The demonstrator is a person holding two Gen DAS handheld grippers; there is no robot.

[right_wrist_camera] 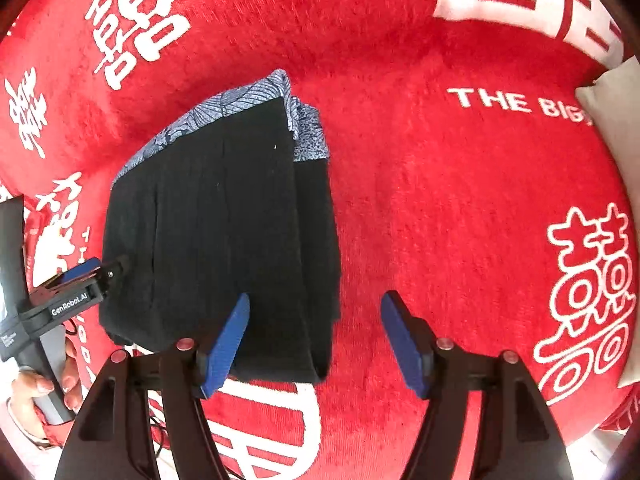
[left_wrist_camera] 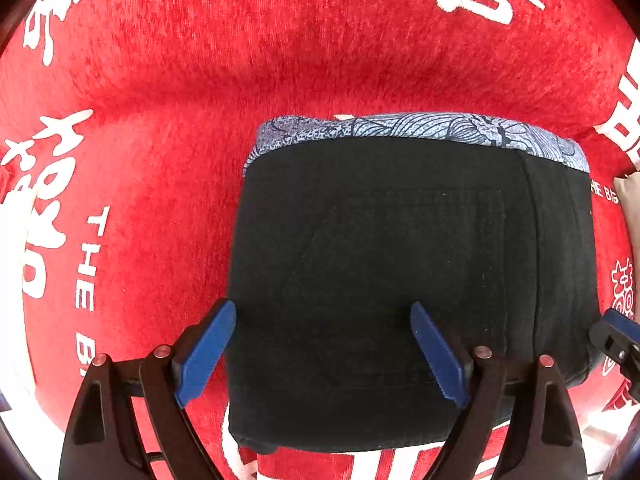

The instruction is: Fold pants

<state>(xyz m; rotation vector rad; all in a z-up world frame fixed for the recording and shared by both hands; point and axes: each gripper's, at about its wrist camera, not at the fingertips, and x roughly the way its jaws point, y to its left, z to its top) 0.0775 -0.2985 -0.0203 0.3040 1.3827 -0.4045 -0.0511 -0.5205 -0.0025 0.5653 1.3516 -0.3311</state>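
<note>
Scene: black pants [left_wrist_camera: 400, 280] lie as a compact folded bundle on a red blanket [left_wrist_camera: 160, 120] printed with white characters.
Pants: stacked in several layers, as the right wrist view shows along the open side [right_wrist_camera: 312, 240]; a blue-patterned lining or waistband peeks out at the far edge.
Left gripper [left_wrist_camera: 322, 354]: jaws apart, holding nothing, poised over the near-left part of the bundle.
Right gripper [right_wrist_camera: 316, 338]: jaws apart, empty, straddling the bundle's near-right corner, one finger over cloth and one over bare blanket.
Contact: whether either claw touches the fabric cannot be told.
Also in frame: a pale cushion [right_wrist_camera: 612, 112] at the blanket's far right edge.
Progress: the folding appears essentially complete, judging by the neat rectangular stack.
Left to do: perhaps only a final pat or straightening of the slightly offset layers.
</note>
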